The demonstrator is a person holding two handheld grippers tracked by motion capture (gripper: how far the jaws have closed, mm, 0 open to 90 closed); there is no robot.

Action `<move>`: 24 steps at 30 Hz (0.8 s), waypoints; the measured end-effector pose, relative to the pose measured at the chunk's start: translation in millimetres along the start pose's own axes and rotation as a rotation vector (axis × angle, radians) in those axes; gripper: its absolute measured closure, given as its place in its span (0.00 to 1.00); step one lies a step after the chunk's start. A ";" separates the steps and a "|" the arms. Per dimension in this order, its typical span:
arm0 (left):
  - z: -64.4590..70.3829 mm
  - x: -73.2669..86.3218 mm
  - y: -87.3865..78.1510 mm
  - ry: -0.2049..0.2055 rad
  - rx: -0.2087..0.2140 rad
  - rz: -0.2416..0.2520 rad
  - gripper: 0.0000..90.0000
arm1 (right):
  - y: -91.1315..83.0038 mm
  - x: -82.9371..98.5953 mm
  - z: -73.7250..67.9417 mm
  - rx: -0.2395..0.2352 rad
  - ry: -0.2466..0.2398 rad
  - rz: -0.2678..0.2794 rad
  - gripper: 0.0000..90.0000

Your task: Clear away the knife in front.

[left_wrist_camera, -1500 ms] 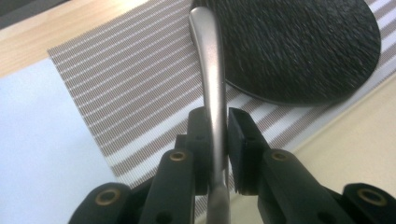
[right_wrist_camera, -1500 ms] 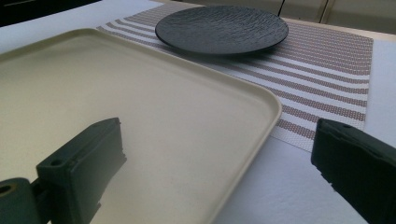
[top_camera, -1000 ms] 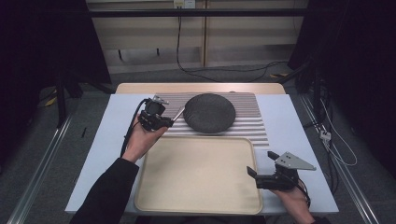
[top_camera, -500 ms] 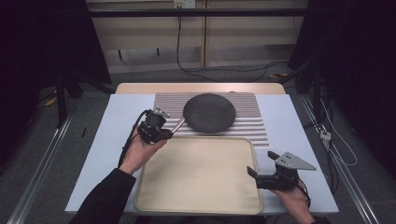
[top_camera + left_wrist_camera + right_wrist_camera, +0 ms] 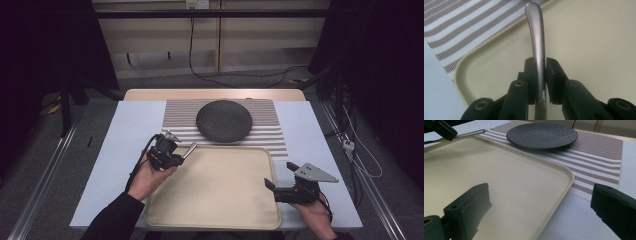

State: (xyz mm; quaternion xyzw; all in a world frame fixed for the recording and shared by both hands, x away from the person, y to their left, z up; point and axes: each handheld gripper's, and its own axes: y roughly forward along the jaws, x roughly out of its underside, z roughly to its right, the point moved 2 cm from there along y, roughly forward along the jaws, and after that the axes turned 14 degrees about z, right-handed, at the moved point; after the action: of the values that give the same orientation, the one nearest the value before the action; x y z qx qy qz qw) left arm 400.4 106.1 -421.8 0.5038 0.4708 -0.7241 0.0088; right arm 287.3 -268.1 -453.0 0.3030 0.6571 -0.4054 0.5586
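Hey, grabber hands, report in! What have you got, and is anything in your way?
Left gripper shut on metal utensil handle, over tray corner. Right gripper open, empty, at tray's right edge. Black plate on striped mat, well apart.

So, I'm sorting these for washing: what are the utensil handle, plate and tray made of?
Utensil handle: likely brushed steel, grey satin sheen. Plate: probably stoneware or slate-look ceramic, matte black, rippled texture. Tray: seemingly plastic, smooth cream with soft reflections.

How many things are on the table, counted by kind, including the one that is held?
Metal utensil handle, held in the left hand-held gripper: 1
Black plate: 1
Beige tray: 1
Striped placemat: 1
Total: 4
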 end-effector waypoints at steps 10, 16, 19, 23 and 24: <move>7.5 12.7 2.2 0.005 0.002 -0.031 0.89 | 0.4 0.0 -0.6 -0.002 -0.001 -0.003 0.03; 10.4 22.2 7.3 0.001 0.010 -0.053 0.89 | 0.6 0.1 -0.9 -0.005 -0.003 -0.003 0.03; 11.4 24.9 8.7 0.006 0.011 -0.058 0.89 | 0.8 0.4 -0.9 -0.005 -0.005 -0.005 0.03; 12.3 27.3 9.3 0.001 0.011 -0.060 0.89 | 0.8 0.4 -1.0 -0.004 -0.006 -0.007 0.03; 12.8 27.9 9.2 -0.005 0.011 -0.057 0.89 | 0.7 0.4 -1.1 -0.004 -0.006 -0.007 0.03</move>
State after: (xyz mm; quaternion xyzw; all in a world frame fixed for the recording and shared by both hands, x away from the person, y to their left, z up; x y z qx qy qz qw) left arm 382.0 105.0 -447.9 0.4884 0.4812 -0.7278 -0.0135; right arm 287.3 -266.8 -453.5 0.2982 0.6574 -0.4068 0.5599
